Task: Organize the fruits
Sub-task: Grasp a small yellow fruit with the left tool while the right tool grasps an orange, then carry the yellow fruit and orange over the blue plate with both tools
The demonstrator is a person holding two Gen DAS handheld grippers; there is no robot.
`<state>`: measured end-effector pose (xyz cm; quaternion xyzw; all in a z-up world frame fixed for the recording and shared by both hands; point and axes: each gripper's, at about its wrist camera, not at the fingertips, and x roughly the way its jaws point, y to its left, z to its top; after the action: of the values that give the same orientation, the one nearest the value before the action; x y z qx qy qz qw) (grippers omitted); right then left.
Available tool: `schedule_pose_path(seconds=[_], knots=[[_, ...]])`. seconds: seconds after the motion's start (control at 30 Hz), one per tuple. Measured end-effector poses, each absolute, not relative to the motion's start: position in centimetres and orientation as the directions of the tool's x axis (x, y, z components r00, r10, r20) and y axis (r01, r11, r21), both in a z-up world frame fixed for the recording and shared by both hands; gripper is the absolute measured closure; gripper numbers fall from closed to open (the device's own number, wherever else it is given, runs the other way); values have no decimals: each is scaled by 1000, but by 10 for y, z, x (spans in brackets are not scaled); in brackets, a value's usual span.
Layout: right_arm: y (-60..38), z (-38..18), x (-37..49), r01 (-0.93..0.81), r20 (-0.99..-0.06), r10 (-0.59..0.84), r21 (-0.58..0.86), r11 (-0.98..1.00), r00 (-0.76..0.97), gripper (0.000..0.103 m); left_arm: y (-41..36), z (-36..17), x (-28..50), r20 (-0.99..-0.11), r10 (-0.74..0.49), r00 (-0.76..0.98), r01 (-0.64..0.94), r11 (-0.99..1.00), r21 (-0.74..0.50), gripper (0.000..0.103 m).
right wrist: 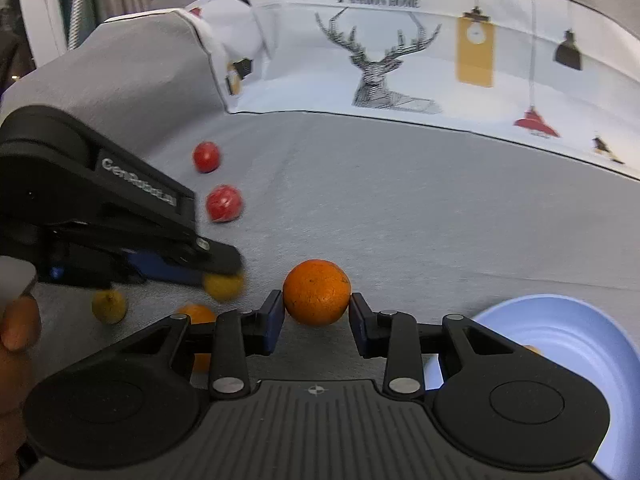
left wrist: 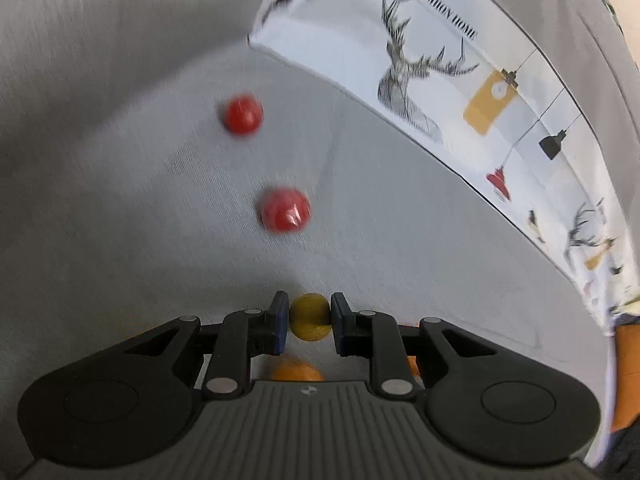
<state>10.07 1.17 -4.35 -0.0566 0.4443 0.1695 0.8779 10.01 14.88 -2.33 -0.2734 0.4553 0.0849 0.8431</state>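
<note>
From my left wrist camera no container shows; past my left gripper (left wrist: 310, 322) lies only the grey cloth (left wrist: 120, 160), with a white printed fabric (left wrist: 440, 60) of stags and lamps running along its far right edge. I count two red fruits (left wrist: 243, 114) ahead and slightly left of my fingers, one nearer, one farther and both blurred; one small yellow fruit (left wrist: 310, 316) sits right between my fingertips, and the blue pads (left wrist: 281, 320) close on its two sides, so I hold it; one orange fruit (left wrist: 297, 372) peeks out just under the gripper body. The tool points steeply down at the cloth.

From my right wrist camera a pale blue bowl (right wrist: 560, 320) lies low to the right of my right gripper (right wrist: 317, 312); a sliver of something orange shows inside it, mostly hidden by the tool. I count two red fruits again, far ahead on the left; two yellow fruits, one gripped at the left gripper's tip and a loose yellow fruit (right wrist: 109, 306) below it; two oranges outside the bowl, a large orange (right wrist: 317, 292) between my own fingers and a second orange (right wrist: 198, 316) partly hidden behind my left finger. My right jaws flank the large orange; the left pad touches it, the right one stands just apart, so they are open around it; this tool too tilts down at the cloth. A thumb (right wrist: 20, 324) shows at the far left edge.
</note>
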Motion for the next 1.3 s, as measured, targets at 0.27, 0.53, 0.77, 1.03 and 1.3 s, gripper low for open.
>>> schedule_pose_path(seconds=[0.27, 0.53, 0.77, 1.03, 1.3], knots=[[13, -59, 93, -390, -843, 213, 5, 921, 494, 65, 138, -28, 107, -853, -39, 520, -383, 882, -274, 78], [12, -64, 97, -383, -835, 224, 18, 924, 502, 65, 134, -32, 113, -857, -42, 514, -372, 889, -266, 76], [6, -52, 96, -363, -809, 238, 33, 931, 537, 67, 130, -21, 108, -840, -37, 541, -359, 893, -271, 77], [-10, -17, 82, -326, -757, 253, 55, 944, 603, 67, 124, 2, 97, -806, -21, 591, -335, 903, -270, 77], [-58, 63, 57, -263, -672, 239, 68, 962, 701, 67, 104, 23, 86, -757, -17, 654, -244, 941, -233, 76]])
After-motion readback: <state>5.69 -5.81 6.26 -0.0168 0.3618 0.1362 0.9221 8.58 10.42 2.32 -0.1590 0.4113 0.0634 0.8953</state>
